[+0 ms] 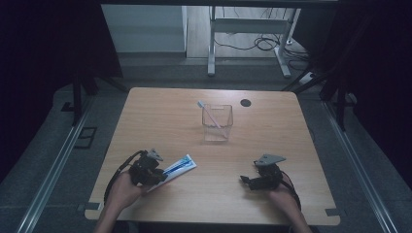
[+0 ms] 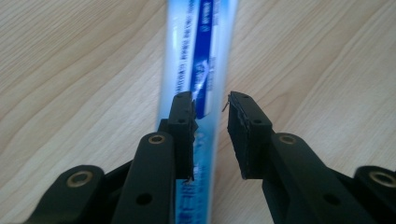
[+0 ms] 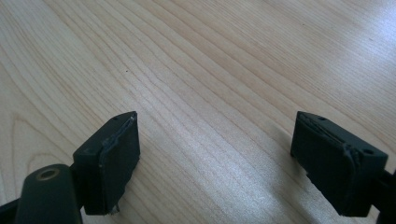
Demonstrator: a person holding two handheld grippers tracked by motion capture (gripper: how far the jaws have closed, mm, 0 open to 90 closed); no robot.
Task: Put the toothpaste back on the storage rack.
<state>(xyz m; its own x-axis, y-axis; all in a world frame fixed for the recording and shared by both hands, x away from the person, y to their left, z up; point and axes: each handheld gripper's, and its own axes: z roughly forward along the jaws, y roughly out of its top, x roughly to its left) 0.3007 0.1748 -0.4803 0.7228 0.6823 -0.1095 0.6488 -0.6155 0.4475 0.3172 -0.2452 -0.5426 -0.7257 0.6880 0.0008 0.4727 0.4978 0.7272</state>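
Because the left gripper (image 2: 210, 116) straddles the toothpaste tube (image 2: 198, 60), lying nearer the person than the clear cup (image 1: 217, 123), with jaws slightly apart, the slick tube could squirt aside on closing, while the right gripper (image 3: 215, 154) waits wide open.

High view dim, surroundings near black. Gripper views bright; soft glare on the table (image 3: 243, 177). The toothpaste tube (image 2: 201, 56) blurred at close range.

The toothpaste tube (image 2: 201, 56) carries printing: white characters on its dark blue stripe and a line of small dark print along the pale band beside it. In the left gripper view all of it is too blurred to read. No other text can be read.
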